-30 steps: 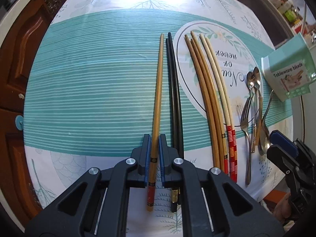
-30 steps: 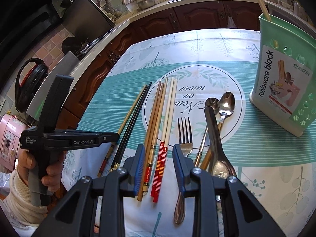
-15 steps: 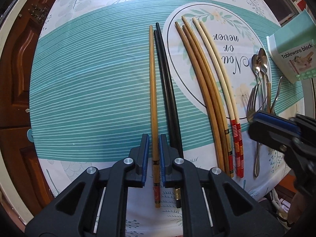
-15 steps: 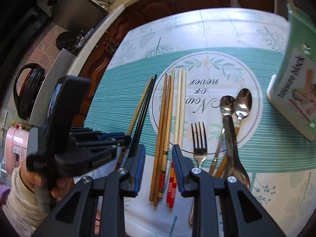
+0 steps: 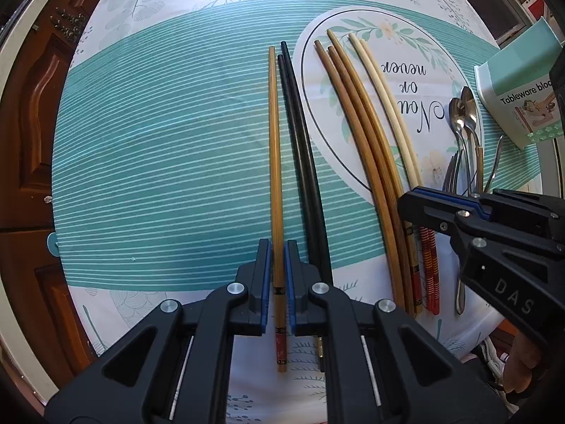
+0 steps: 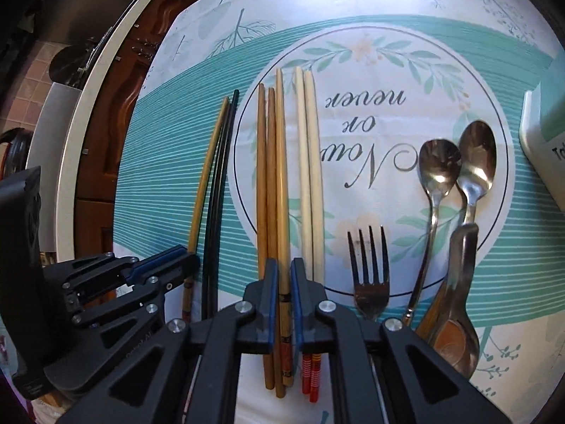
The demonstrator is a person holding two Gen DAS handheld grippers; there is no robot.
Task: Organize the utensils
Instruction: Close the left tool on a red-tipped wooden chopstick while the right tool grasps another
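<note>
Left tongs: my left gripper (image 5: 278,275) pointed down at the table, blue pads clamped on a tan bamboo chopstick with a red-and-black decorated butt (image 5: 274,162). The stick lay flat on the cloth, tip away from me.
Right tongs: my right gripper (image 6: 282,293) had its jaws closing, with a light-brown wooden chopstick with a black band (image 6: 281,176) between the blue pads; the pads looked pressed on it near the banded end.
Black pair: two black chopsticks (image 5: 300,148) lay just right of the tan bamboo one, nearly touching it at the tips.
Brown group: two darker brown wooden chopsticks (image 6: 265,183) lay touching the left side of the stick in my right tongs.
Cream pair: two cream chopsticks with red-striped butts (image 6: 310,176) lay just right of that stick.
Cutlery: a steel fork (image 6: 369,265) sat right of the cream pair; two steel spoons (image 6: 439,162) lay further right, bowls side by side, with a darker ladle-like spoon (image 6: 459,282) overlapping their handles.
Holder: a pale green tableware block box (image 5: 519,95) stood at the far right edge of the table.
Surface: teal-striped white tablecloth with a printed circle (image 5: 159,162) covered the table.
Person: a hand (image 5: 522,364) was partly visible under my right gripper's body.
</note>
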